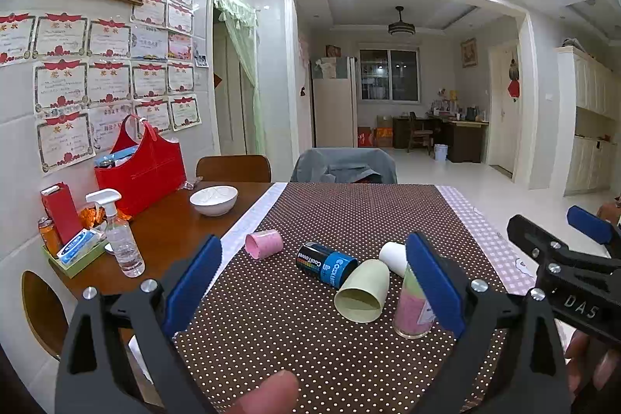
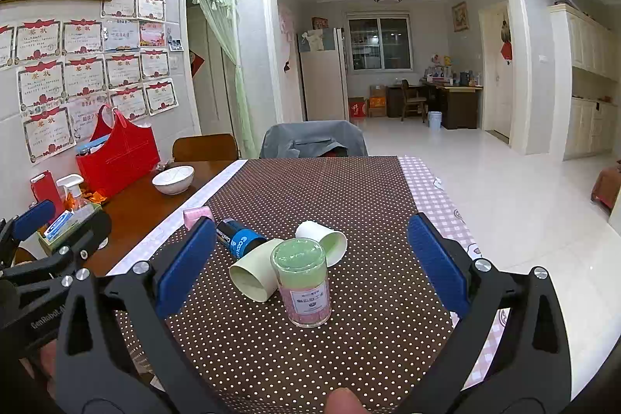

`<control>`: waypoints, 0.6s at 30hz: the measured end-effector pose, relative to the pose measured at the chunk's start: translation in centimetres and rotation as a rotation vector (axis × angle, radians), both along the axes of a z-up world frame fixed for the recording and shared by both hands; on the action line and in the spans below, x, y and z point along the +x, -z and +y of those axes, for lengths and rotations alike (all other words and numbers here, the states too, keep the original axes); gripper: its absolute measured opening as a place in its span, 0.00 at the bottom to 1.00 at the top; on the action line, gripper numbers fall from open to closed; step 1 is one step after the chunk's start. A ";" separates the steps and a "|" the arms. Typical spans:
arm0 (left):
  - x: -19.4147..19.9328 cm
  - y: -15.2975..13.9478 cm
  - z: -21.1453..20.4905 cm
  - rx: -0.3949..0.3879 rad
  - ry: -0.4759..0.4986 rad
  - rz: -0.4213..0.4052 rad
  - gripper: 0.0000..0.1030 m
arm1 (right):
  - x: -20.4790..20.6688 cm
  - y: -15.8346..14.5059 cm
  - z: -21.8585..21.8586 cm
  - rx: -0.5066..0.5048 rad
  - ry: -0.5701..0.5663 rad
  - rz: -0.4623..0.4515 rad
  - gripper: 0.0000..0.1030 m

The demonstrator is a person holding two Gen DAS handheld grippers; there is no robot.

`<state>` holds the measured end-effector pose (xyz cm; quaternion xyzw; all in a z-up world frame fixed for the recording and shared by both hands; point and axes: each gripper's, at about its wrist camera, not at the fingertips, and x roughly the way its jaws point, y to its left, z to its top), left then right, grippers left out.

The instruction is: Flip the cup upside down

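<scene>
Closest to my lenses, a fingertip (image 1: 268, 394) pokes up at the bottom edge of each wrist view, just behind my black frames. My left gripper (image 1: 314, 282) has its blue pads spread wide with nothing between them; my right gripper (image 2: 310, 258) is equally wide and grips nothing. Both hover above the brown polka-dot tablecloth (image 2: 310, 355).

Between my right pads stands a clear jar (image 2: 302, 282), upright, with a pale green layer above a pink one and a small label on its front. Touching its left side lies the pale yellow-green cup (image 2: 254, 272), on its side, its open mouth turned toward me and to the left. Behind the jar a white cup (image 2: 320, 235) also lies on its side, mouth to the right. A dark can with a blue band (image 2: 238, 239) lies flat just behind the yellow-green cup, and farther left a pink cup (image 1: 264, 244) lies on its side near the edge of the cloth.

On bare wood to the left sit a white bowl (image 1: 213, 200), a red bag (image 1: 147, 169) and a clear spray bottle (image 1: 118, 235).
</scene>
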<state>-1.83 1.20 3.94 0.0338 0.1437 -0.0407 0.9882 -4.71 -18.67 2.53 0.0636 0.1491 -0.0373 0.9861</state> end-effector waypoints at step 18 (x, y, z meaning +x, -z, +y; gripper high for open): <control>-0.1 -0.4 0.0 0.003 -0.001 -0.004 0.91 | 0.0 -0.2 0.0 0.000 0.006 0.000 0.94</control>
